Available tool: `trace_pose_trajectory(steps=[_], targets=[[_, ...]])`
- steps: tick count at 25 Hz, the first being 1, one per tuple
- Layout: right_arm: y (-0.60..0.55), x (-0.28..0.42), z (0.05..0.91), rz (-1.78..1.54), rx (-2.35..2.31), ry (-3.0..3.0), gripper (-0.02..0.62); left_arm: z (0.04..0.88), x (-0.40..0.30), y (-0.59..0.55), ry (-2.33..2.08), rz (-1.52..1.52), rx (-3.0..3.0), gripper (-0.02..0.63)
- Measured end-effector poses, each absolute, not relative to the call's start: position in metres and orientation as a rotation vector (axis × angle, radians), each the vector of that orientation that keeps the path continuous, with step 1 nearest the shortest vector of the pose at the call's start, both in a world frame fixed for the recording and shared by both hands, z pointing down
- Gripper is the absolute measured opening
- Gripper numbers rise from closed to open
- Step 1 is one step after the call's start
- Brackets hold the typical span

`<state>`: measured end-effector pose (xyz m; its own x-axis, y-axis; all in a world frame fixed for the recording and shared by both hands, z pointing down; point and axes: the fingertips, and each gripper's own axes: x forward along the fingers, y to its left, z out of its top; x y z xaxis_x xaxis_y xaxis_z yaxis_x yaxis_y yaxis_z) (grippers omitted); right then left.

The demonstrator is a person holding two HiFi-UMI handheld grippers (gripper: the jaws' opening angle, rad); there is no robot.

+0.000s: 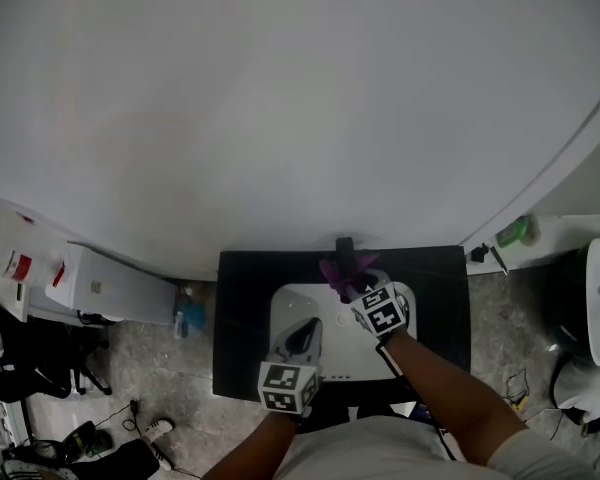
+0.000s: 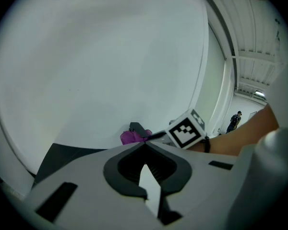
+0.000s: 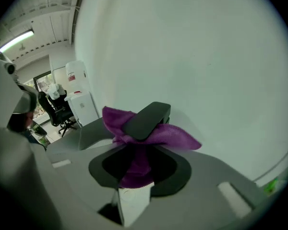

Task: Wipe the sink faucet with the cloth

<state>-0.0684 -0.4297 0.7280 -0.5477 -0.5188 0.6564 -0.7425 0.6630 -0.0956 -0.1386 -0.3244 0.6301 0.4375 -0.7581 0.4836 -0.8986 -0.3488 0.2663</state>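
The black faucet (image 1: 345, 253) stands at the back of the white sink (image 1: 325, 303), which is set in a black counter (image 1: 242, 313). A purple cloth (image 1: 342, 273) is bunched against the faucet's front. My right gripper (image 1: 352, 290) is shut on this cloth. In the right gripper view the cloth (image 3: 175, 135) wraps under the faucet's flat black top (image 3: 146, 120) and hangs down between the jaws of the right gripper (image 3: 134, 152). My left gripper (image 1: 305, 330) hovers over the sink's left half, shut and holding nothing. From the left gripper (image 2: 145, 144), the faucet (image 2: 137, 127) and cloth (image 2: 130, 137) lie ahead.
A plain white wall (image 1: 300, 108) rises right behind the faucet. A white cabinet (image 1: 110, 286) and a blue bottle (image 1: 190, 313) stand left of the counter. A green object (image 1: 517, 231) lies on the ledge at right. An office chair (image 1: 40, 368) stands far left.
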Motion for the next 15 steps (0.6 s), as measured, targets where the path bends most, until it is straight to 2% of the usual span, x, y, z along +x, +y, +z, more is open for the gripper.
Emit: trace_pose_trajectory(steps=[4, 10, 15], targets=[[-0.426, -0.078, 0.733, 0.447, 0.964, -2.296, 0.103, 0.63, -0.141, -0.319, -1.41, 0.359, 2.179, 0.006], [-0.345, -0.077, 0.738, 0.474, 0.792, -2.292, 0.101, 0.632, -0.148, -0.315, -1.427, 0.33, 2.168, 0.006], [-0.419, -0.075, 0.727, 0.379, 0.92, -2.289, 0.103, 0.631, -0.149, -0.311, -1.436, 0.328, 2.161, 0.006]])
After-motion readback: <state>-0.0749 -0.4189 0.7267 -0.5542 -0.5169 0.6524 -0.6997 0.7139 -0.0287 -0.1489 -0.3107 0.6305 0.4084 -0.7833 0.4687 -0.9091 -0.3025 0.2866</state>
